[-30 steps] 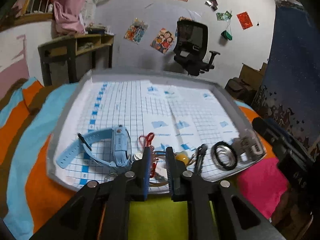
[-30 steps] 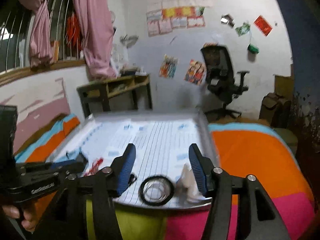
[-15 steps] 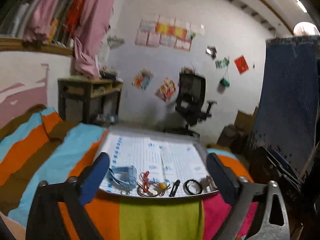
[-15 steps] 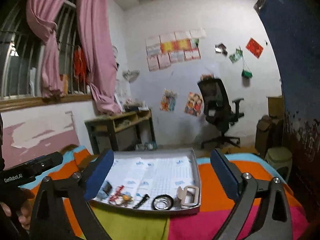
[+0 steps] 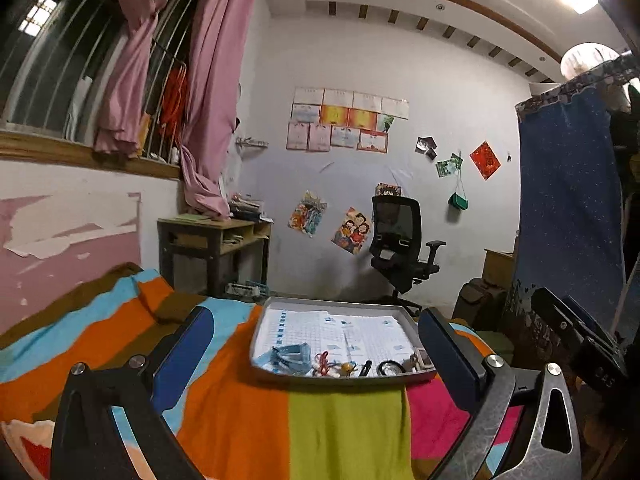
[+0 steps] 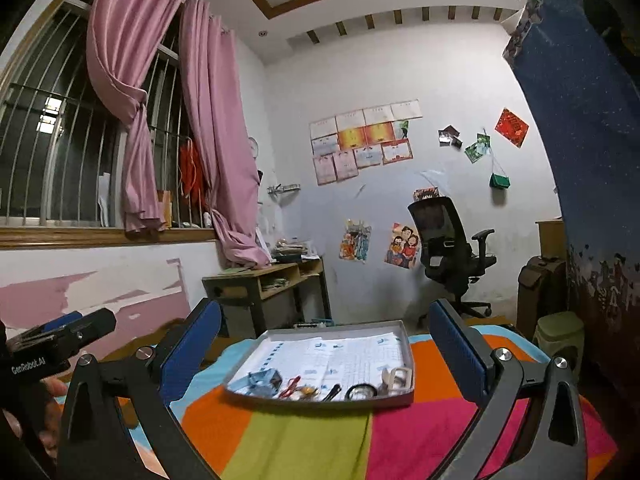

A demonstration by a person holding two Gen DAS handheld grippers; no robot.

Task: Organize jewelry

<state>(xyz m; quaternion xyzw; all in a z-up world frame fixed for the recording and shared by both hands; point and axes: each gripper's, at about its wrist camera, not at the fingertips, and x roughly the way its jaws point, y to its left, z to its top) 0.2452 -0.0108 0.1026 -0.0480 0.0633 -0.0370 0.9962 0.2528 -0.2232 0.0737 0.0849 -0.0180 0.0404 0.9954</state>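
Both grippers were held back from the bed, well apart from the tray (image 5: 336,376), pointing level at it. Left gripper (image 5: 316,354) spread wide, nothing between its pads (image 5: 182,354). Right gripper (image 6: 324,354) likewise released and empty, pads (image 6: 456,348) far apart.

Jewelry all sat in one row along the tray's near edge, on the grid paper (image 5: 360,332). From left: blue watch (image 5: 290,354), red string piece (image 5: 323,360), small yellow charm (image 5: 347,367), dark clip (image 5: 365,368), black ring (image 5: 392,368), and a pale buckle-like piece (image 6: 396,378) at the right end. The far part of the tray was bare paper. Tray lay on the striped blanket (image 5: 344,424), near edge over the green band.

Judgement: no item was gripped, so the step in hand looked like an approach for the next pick. Items were crowded, some nearly touching, so do it well by choosing an end piece first: watch for the left gripper, buckle piece or ring for the right. Come in over the near rim, not through it, tilt down, straddle one item only, and close slowly. The ring lay flat, so pinch across its rim. The string looked tangled near the charm; whether they are joined could not be told, so lift gently and watch for a dragged neighbour. The soft bed under the tray may let it tip if pressed.
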